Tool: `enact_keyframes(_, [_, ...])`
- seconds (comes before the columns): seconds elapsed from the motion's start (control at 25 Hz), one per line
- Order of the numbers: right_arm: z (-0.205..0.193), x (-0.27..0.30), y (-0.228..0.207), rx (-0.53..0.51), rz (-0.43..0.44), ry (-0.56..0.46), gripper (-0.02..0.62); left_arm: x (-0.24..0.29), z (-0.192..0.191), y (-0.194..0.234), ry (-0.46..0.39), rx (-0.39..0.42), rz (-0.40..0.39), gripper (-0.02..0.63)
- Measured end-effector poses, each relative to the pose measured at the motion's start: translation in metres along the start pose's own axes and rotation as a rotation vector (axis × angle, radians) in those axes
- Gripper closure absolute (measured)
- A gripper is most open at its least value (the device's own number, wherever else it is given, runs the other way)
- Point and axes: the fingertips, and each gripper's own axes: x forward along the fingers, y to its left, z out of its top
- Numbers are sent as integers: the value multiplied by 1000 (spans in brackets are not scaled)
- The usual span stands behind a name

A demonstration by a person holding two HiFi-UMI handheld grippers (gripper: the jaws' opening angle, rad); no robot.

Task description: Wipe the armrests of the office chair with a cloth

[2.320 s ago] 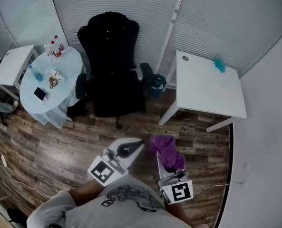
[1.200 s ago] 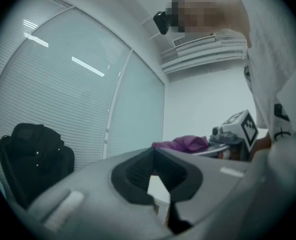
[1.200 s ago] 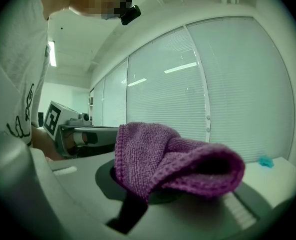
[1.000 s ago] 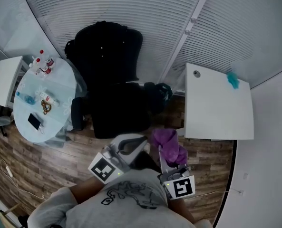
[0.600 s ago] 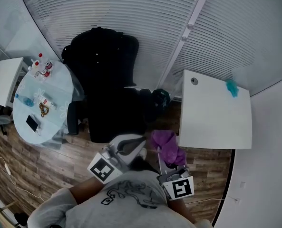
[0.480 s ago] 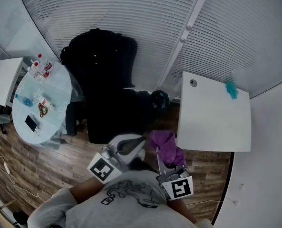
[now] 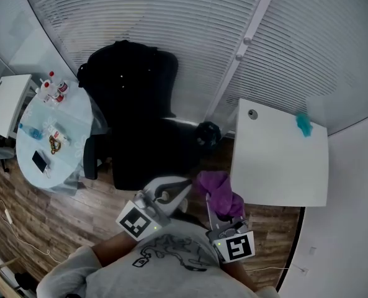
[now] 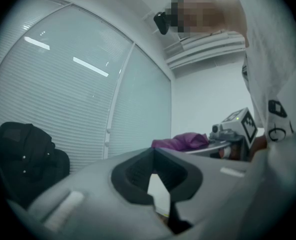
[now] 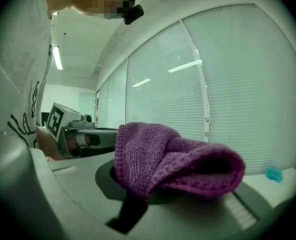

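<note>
Purple microfibre cloth (image 9: 172, 164) is pinched in the closed jaws of the right gripper (image 9: 138, 196), bunched over the tips; left gripper (image 8: 153, 154) just left of it has jaws pressed together at the tips, nothing between; both are held near the person's body, over the brown wood-plank floor (image 7: 59, 216); black high-backed office chair (image 7: 137, 123) stands farther off, apart from the cloth, against the blinds; white square table (image 7: 277, 160) at right; round pale glass table (image 7: 44, 135) at left.
</note>
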Motion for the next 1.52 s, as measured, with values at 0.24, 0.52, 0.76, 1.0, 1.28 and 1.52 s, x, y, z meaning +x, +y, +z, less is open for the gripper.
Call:
enact_keyframes(0.24, [6,14,-6,13,-7,3,568,5,1,16,31,13,-17,604])
enact_keyframes(0.52, [-11,29,-12,29,-13,41,568,9,-16,33,64,-18,-15,604])
enact_keyframes(0.76, [-41,39,-17,67,-12,106,568,9,-51,42,131,-64,-24,604])
enact_keyframes(1.0, [-74,48,-20,106,-7,158,568,9,-86,56,174,-128,-19,604])
enact_keyframes(1.28, [-87,66,-24,79,5,171,568,19,-99,73,174,-126,-21,604])
enact_keyframes(1.52, [-121,91,-33,29,13,217,568,25,-123,92,171,-141,-17,604])
